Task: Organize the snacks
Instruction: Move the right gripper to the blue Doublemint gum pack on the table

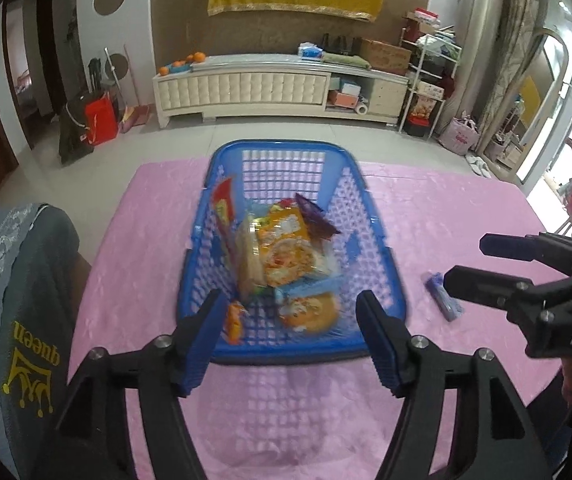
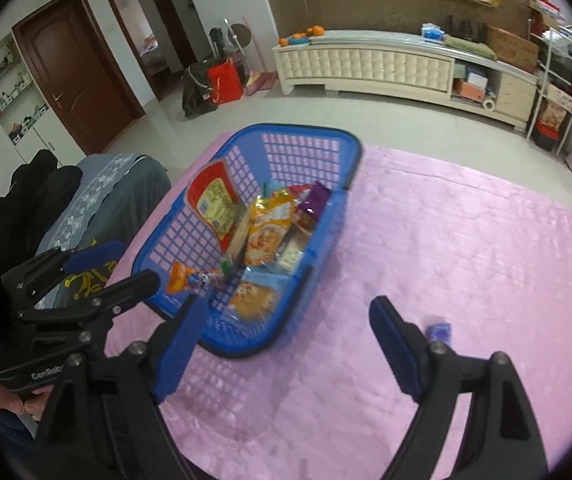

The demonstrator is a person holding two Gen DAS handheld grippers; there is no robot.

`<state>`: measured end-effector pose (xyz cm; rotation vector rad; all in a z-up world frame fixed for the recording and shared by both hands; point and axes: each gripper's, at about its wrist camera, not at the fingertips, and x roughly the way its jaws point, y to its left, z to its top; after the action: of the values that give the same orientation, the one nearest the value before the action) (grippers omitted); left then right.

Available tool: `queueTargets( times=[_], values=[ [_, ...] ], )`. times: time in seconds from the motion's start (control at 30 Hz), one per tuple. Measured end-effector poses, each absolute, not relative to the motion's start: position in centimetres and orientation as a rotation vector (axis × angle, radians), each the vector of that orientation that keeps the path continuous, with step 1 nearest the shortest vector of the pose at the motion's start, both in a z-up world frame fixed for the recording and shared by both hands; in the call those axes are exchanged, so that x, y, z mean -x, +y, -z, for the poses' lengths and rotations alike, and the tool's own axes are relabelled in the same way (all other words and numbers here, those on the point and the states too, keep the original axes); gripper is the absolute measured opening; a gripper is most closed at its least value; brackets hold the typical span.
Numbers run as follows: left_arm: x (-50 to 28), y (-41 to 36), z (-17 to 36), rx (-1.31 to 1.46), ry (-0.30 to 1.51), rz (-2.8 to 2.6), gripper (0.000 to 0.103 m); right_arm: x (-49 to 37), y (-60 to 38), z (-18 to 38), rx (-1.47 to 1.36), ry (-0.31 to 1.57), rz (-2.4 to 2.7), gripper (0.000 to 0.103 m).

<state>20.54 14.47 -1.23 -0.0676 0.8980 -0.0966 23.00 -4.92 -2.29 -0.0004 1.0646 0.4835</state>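
From my left wrist view, my left gripper [image 1: 290, 344] fills the bottom of the frame, its ribbed blue pads spread apart with nothing between them, only the near rim of the blue basket [image 1: 286, 354] showing through the gap. That basket is a rectangular plastic one with latticed walls, sitting mid-frame on a glossy, embossed pink tablecloth [image 1: 446, 216]. Inside it I see crinkly snack packets: an orange noodle packet [image 1: 284, 250] propped upright at centre, a red and yellow packet [image 1: 224, 210] leaning on the left wall, a dark purple packet [image 1: 314, 218] behind, and a round golden bun in clear wrap [image 1: 310, 312] lying at the near end. At the right edge, my right gripper [image 1: 464, 264] reaches in with its black fingers parted and empty. Just below it, a small blue wrapped snack [image 1: 442, 296] lies on the cloth outside the basket, right of centre. In my right wrist view that same snack sits low right, partly behind one blue pad. A grey lace-trimmed garment [image 1: 18, 280] drapes at the left edge.
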Motion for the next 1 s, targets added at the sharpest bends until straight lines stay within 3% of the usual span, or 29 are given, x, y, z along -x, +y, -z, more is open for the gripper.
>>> queueTargets(
  times=[0.4,0.9,0.93,1.0],
  values=[
    [-15.7,7.7,1.8,0.065,0.843,0.071,0.065,-17.5,-10.8,1.3,-0.001,0.959,-0.401,0.087],
    [-12.1,4.1,6.5,0.059,0.804,0.047,0.065,-14.0,-15.5,6.1,0.018,0.891,-0.303,0.095],
    [-12.1,3.9,6.9,0.049,0.808,0.037,0.069,-13.7,-15.6,6.4,0.036,0.868,-0.302,0.095],
    [-12.1,3.8,7.6,0.038,0.804,0.013,0.087,-13.2,-15.5,7.0,0.059,0.818,-0.305,0.096]
  ],
)
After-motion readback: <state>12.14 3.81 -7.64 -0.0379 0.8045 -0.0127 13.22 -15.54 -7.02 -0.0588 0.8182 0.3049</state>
